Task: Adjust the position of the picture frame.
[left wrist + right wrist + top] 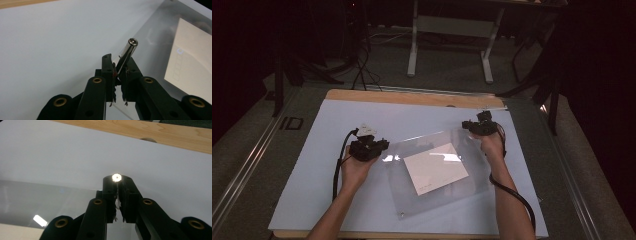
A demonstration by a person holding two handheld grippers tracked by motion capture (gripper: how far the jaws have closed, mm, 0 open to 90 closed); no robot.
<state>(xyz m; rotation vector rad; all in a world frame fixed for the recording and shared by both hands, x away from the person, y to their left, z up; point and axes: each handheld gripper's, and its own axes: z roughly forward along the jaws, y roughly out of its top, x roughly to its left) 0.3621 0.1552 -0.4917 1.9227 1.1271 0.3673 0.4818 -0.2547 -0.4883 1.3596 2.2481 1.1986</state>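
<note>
Hands at both ends of a clear acrylic sheet (432, 172) lying on the white mat (322, 145) that covers the table (412, 96). We see the left gripper (371, 146) at the sheet's left far corner and the right gripper (482, 126) at its right far corner. In the left gripper view, the fingers (107, 70) are clenched on a shiny metal post (128, 51) that stands at the sheet's corner, post tilted, its round cap above the tips. In the right gripper view, the fingers (130, 187) are clenched on a second metal post (116, 177), bright cap right at the tips. White card (435, 167) sits at the middle of the sheet; we cannot tell whether it lies on or under it. Another small stud (401, 215) marks the sheet's near left corner. Cables trail from both grippers toward the near edge.
</note>
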